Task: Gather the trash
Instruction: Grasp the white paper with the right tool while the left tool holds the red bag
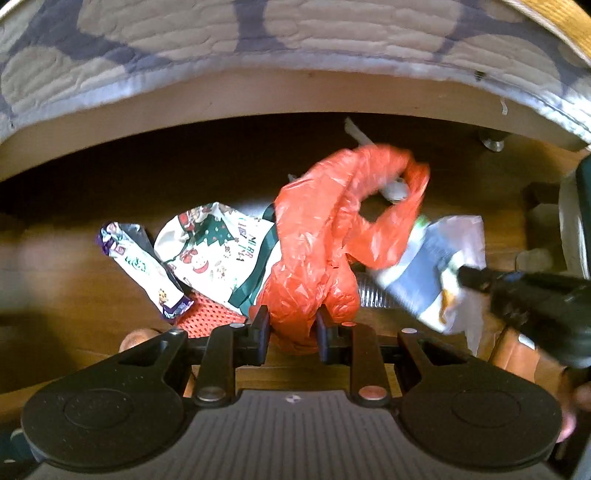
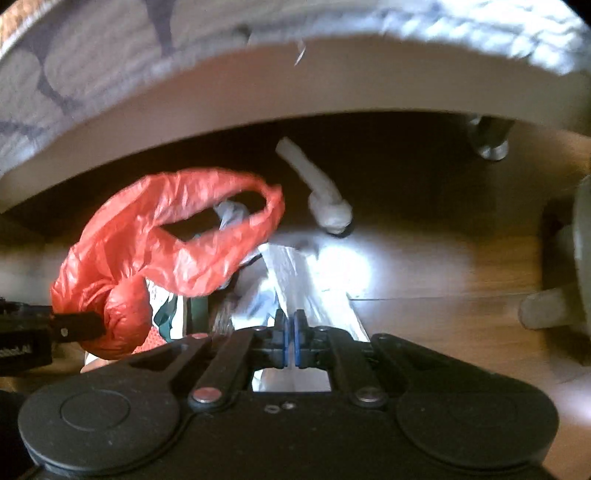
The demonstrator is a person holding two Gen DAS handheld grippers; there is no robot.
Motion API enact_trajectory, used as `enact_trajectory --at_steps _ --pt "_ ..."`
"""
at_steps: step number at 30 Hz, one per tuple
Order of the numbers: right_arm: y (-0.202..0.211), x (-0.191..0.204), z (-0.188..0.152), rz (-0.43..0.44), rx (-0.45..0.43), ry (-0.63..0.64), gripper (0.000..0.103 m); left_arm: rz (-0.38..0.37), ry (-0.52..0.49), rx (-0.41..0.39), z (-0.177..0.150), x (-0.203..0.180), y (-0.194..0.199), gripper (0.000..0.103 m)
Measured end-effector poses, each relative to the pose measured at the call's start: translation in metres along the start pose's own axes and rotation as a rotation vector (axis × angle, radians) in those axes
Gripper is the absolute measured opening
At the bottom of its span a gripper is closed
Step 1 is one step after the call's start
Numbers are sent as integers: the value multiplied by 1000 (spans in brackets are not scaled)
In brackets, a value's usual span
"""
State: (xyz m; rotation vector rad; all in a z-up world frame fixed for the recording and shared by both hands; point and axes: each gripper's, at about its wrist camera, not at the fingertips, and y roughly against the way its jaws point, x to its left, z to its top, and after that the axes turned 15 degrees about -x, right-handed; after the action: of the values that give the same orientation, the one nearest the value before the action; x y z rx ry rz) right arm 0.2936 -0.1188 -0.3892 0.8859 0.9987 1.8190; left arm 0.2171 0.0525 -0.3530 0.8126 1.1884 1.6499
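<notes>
My left gripper point(image 1: 292, 328) is shut on a bunched red plastic bag point(image 1: 325, 221), held above the wooden floor; the bag's handle loop hangs open. The bag also shows in the right wrist view point(image 2: 166, 240), with the left gripper point(image 2: 74, 330) at its left. My right gripper point(image 2: 290, 339) is shut on a white and grey wrapper point(image 2: 295, 280); from the left wrist view the wrapper point(image 1: 424, 273) hangs at the right gripper's point(image 1: 465, 277) tip beside the bag's opening. On the floor lie a Christmas-print bag point(image 1: 214, 251), a purple snack wrapper point(image 1: 144, 266) and an orange mesh piece point(image 1: 207, 317).
A bed with a patterned quilt point(image 1: 295, 33) and a pale frame point(image 1: 258, 96) overhangs the floor. A rolled white item point(image 2: 325, 199) lies under the bed edge. A metal bed leg point(image 2: 487, 144) stands at the right. A clear plastic piece point(image 1: 373, 293) lies beneath the bag.
</notes>
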Motion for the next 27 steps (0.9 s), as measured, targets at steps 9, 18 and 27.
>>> enact_trajectory --at_steps 9,18,27 --pt "-47 -14 -7 40 75 -63 5 1 52 51 5 9 -30 24" --pt "-64 -36 -14 -77 66 -56 28 9 89 91 1 14 -41 24" --pt "-108 -87 -12 -210 73 -97 31 4 111 123 0 13 -50 24"
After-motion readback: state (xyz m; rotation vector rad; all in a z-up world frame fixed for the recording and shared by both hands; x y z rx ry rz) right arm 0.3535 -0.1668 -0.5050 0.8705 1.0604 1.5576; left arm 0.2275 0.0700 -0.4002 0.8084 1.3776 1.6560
